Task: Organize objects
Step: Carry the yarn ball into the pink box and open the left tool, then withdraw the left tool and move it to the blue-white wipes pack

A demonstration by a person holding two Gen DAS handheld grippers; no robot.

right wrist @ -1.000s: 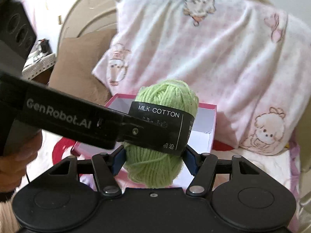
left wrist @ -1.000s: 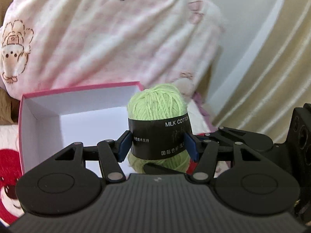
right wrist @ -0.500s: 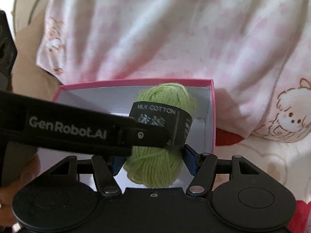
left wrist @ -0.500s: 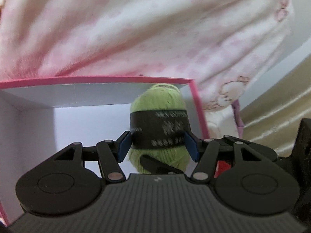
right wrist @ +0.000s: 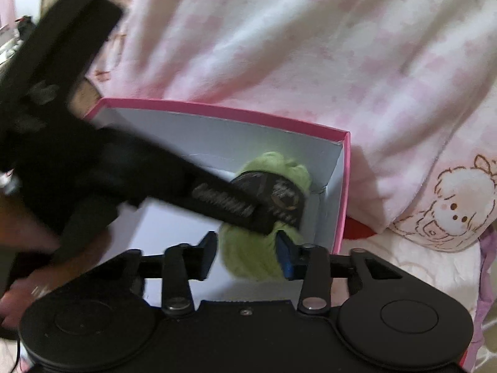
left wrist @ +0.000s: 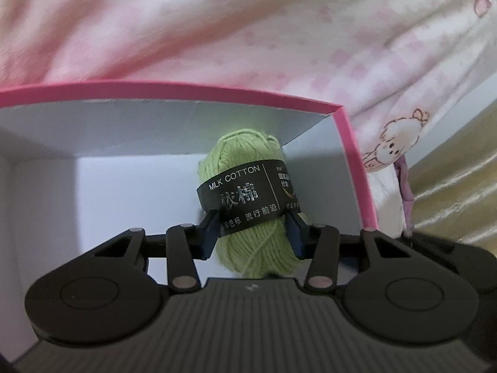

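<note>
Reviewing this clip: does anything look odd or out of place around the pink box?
Yes: both grippers clamp one green yarn ball inside the pink box. The left gripper pinches its black label, the right gripper its lower end; both jaws have just been closing. Nothing spilled.

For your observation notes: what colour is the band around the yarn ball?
Black with pale lettering, on the green yarn ball; clearest in the left wrist view.
</note>
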